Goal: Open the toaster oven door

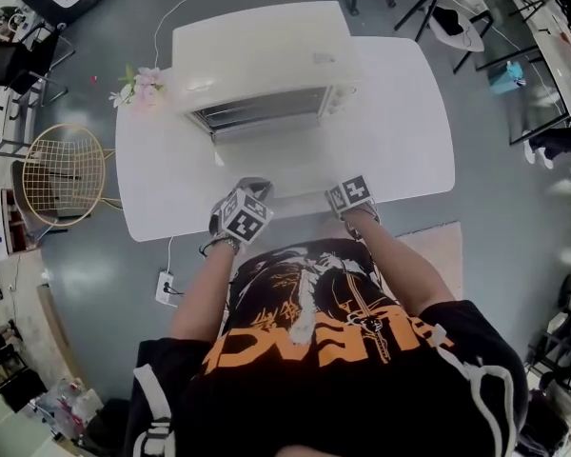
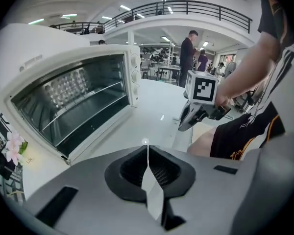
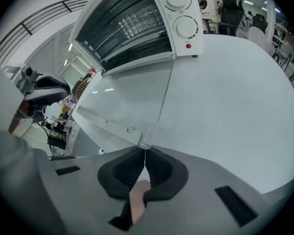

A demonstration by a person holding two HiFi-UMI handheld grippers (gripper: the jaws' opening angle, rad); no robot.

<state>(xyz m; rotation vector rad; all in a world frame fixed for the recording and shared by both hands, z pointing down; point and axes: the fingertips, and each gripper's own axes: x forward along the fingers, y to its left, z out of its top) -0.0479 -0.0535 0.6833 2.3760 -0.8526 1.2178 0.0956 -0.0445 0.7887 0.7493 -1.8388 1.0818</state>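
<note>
- The white table [image 1: 400, 141] carries the toaster oven [image 1: 257, 60] at its far side.
- The oven's glass door [image 3: 122, 102] hangs open, folded down toward the person.
- The right hand-held gripper [image 3: 144, 150] has its jaws together, the tips at the door's front edge.
- The left hand-held gripper [image 2: 147, 148] is closed and holds nothing.

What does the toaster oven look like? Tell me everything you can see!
The toaster oven is a white box standing on the white table. Its clear glass door hangs open, about level, with its handle end right at the right gripper's shut jaws; I cannot tell if they touch. Inside are a wire rack and shiny walls. Two round knobs and a small red light sit beside the opening.
</note>
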